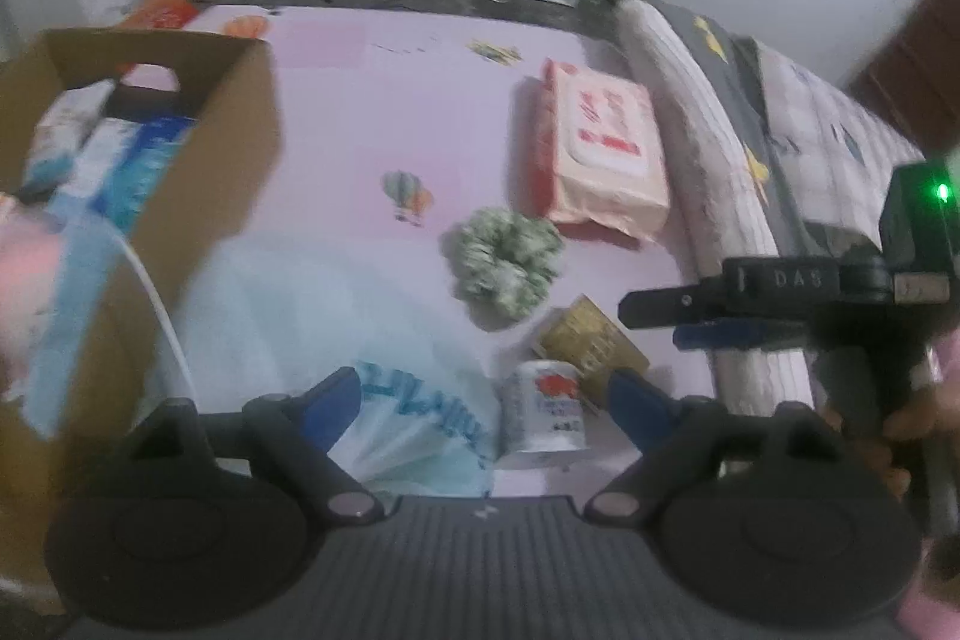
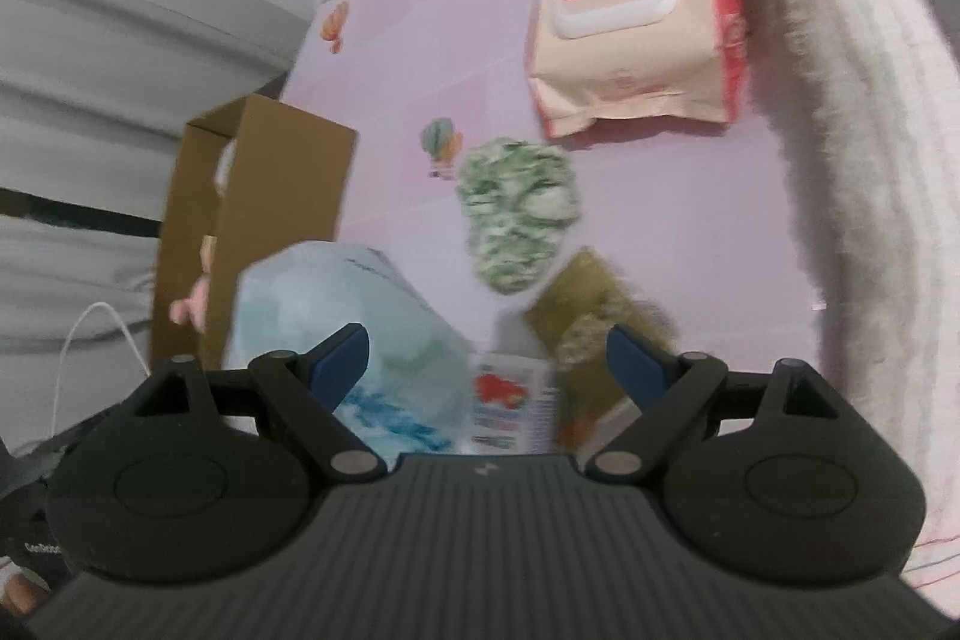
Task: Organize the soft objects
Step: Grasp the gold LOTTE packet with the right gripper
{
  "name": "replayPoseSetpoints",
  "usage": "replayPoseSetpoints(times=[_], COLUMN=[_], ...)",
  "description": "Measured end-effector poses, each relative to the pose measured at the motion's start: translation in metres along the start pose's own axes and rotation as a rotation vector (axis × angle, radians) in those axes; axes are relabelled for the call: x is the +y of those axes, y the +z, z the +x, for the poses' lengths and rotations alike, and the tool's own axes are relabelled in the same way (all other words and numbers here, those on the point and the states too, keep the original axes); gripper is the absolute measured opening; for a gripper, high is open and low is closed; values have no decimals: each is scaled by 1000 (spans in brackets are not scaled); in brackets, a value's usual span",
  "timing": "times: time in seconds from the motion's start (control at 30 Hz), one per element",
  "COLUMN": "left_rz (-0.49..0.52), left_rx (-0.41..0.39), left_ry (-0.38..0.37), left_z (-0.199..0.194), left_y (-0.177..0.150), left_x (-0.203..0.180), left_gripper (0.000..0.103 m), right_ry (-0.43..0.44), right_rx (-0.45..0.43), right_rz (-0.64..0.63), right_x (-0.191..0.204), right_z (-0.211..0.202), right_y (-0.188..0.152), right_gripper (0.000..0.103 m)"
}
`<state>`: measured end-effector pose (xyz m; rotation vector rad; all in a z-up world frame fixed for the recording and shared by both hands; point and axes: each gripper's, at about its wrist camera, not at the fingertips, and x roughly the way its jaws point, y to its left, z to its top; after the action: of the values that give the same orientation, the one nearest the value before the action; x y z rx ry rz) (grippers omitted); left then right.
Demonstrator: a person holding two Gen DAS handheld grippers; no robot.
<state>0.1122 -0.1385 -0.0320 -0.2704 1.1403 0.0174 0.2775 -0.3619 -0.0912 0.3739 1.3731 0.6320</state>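
- Already packed: the brown cardboard box [image 1: 198, 148], at the left of the left wrist view, holds several blue-and-white packets [image 1: 114, 154] standing inside it. So part of the sorting looks done.
- Still out on the pink printed bedsheet [image 1: 372, 100]:
  - a peach-and-red soft pack of wet wipes [image 1: 600, 148], upper right of centre;
  - a green-and-white fabric scrunchie [image 1: 504, 262], just below the wipes;
  - a gold-brown flat packet [image 1: 591, 346] and a small white tissue pack with a red print [image 1: 543, 412], touching each other in the lower middle;
  - a large pale-blue translucent plastic pack [image 1: 384, 382], just beside the box, at lower centre.
- The left gripper [image 1: 483, 400] has its blue-padded tongs well apart and empty, poised over the pale-blue pack and the white tissue pack. No pad touches either.
- The right gripper [image 2: 486, 358] is also spread wide with nothing in it; in the right wrist view its tongs frame the same pale-blue pack [image 2: 336, 334] and tissue pack [image 2: 513, 400].
- Judgement: roughly midway, with five soft items left to go into the box. The blur makes the exact count inside the box uncertain.
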Motion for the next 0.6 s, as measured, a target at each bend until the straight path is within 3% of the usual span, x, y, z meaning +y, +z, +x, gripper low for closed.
replayPoseSetpoints(times=[0.2, 0.3, 0.47, 0.6], left_rz=[125, 202, 255, 259], left_rx=[54, 64, 93, 116], left_ry=[3, 36, 25, 23], left_z=[33, 46, 63, 68], left_y=[-11, -15, -21, -26], left_x=[-27, -40, -52, -55], left_gripper=[74, 64, 47, 44], right_ry=[-84, -108, -173, -198], right_rx=[-16, -8, -4, 60], right_rz=[-73, -136, -277, -326], right_x=[-16, -13, 2, 2], right_z=[11, 25, 48, 73], right_y=[-3, -1, 6, 12], right_gripper=[83, 74, 63, 50])
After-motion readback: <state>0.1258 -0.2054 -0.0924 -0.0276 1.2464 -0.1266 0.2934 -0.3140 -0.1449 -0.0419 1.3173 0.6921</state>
